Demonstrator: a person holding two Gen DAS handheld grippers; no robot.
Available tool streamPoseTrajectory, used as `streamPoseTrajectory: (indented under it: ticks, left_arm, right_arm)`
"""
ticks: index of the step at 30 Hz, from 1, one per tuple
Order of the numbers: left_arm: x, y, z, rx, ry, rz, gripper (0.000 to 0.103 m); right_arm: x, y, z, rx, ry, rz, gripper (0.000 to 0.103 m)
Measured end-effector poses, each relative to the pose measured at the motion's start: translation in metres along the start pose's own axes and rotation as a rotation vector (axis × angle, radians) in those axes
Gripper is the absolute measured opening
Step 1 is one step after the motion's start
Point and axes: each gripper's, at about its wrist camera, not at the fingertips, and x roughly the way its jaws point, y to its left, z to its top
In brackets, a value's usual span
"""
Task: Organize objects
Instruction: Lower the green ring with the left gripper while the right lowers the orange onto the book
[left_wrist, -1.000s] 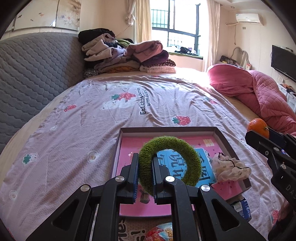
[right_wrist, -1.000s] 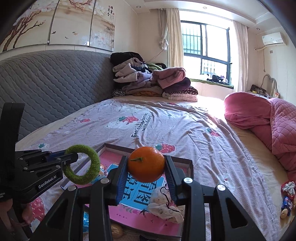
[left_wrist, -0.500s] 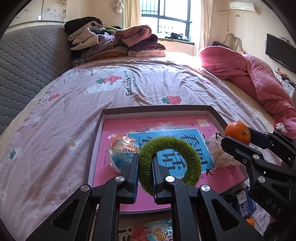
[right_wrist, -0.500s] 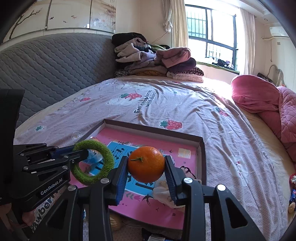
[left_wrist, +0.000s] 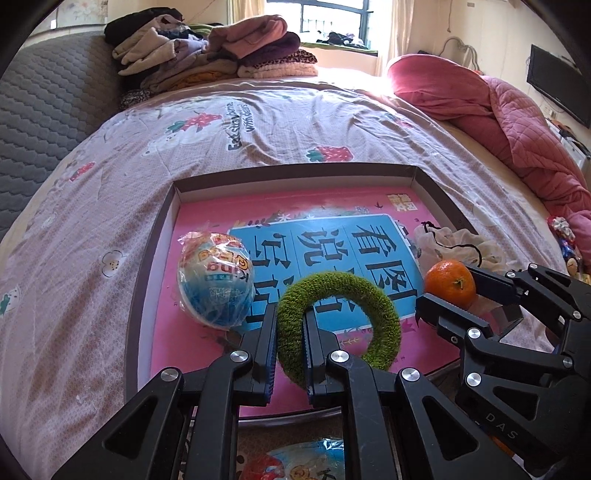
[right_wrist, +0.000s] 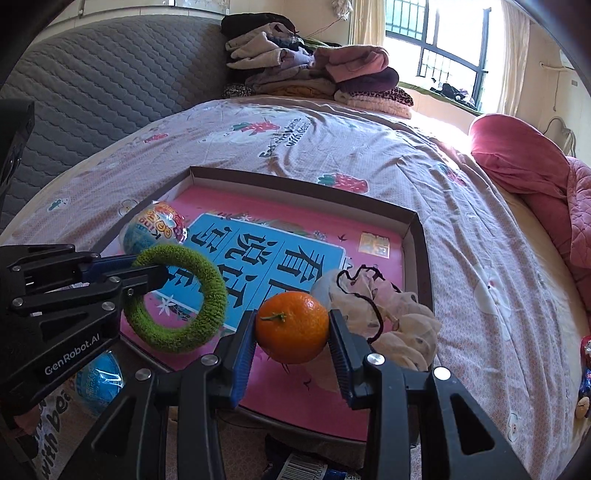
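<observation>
A fuzzy green ring (left_wrist: 373, 317) (right_wrist: 207, 288) is pinched at its rim by my left gripper (left_wrist: 290, 317) (right_wrist: 155, 271), which is shut on it above the near part of the pink box lid tray (left_wrist: 291, 171) (right_wrist: 417, 229). My right gripper (right_wrist: 291, 321) (left_wrist: 448, 295) is shut on an orange mandarin (right_wrist: 291, 326) (left_wrist: 450, 282), hanging over the tray's near right part. In the tray lie a wrapped blue-and-white ball (left_wrist: 216, 282) (right_wrist: 153, 227) at the left and a cream scrunchie (left_wrist: 458, 245) (right_wrist: 391, 317) at the right.
The tray rests on a bed with a strawberry-print sheet (left_wrist: 258, 122). Folded clothes (left_wrist: 221, 55) are stacked at the far end, a pink quilt (left_wrist: 517, 122) lies to the right. Another wrapped snack (left_wrist: 295, 461) and a small carton (right_wrist: 306, 470) lie near the tray's front edge.
Both grippers have sunk toward the tray and tipped further down, each still holding its object. The tray looks larger and closer, and the wrapped ball has come into view.
</observation>
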Motion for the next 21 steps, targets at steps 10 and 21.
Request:
streamPoseTrajectory:
  ticks: [10, 21]
  left_arm:
    - [0.014, 0.006, 0.001, -0.021, 0.051, 0.009, 0.012]
    - [0.022, 0.008, -0.001, -0.039, 0.091, 0.008, 0.014]
  right_arm:
    - [0.018, -0.003, -0.007, 0.020, 0.063, -0.015, 0.039]
    - [0.020, -0.006, -0.006, 0.039, 0.082, -0.010, 0.039]
